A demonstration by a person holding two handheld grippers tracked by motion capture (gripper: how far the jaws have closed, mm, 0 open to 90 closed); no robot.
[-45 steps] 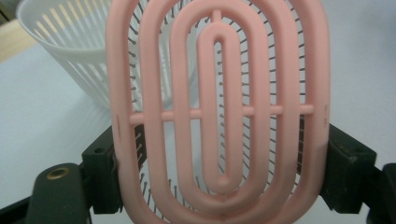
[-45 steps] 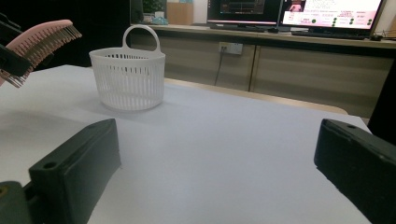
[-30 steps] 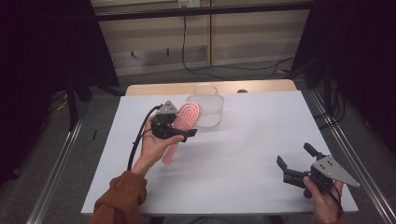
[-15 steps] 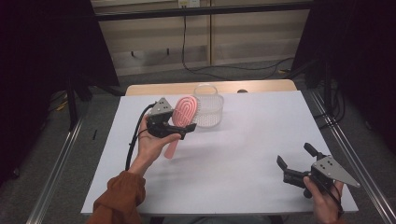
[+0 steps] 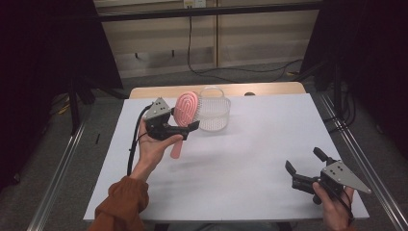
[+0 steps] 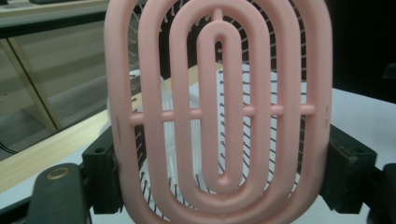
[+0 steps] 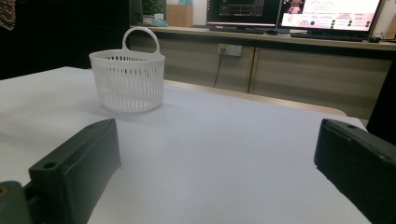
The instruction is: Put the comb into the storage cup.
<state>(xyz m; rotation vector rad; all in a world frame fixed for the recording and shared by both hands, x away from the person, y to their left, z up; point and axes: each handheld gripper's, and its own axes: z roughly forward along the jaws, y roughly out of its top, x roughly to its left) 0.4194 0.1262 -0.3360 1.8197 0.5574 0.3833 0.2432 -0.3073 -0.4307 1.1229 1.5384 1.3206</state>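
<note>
My left hand-held gripper (image 5: 185, 129) is clamped on the pink oval plastic hairbrush (image 5: 184, 109), jaws pressing the two long edges of the brush head. In the left gripper view the brush head (image 6: 219, 112) stands upright between the jaws, concentric pink ribs facing the camera, thin bristles pointing away. The brush is raised above the white tabletop (image 5: 250, 144), handle hanging down past my left hand (image 5: 153, 147). The head sits just beside the white slatted plastic basket with a loop handle (image 5: 214, 109), on its left side in the high view. My right hand-held gripper (image 5: 302, 166) rests low near the right front corner of the tabletop, jaws wide apart, gripping nothing, well apart from the basket (image 7: 127, 79).
</note>
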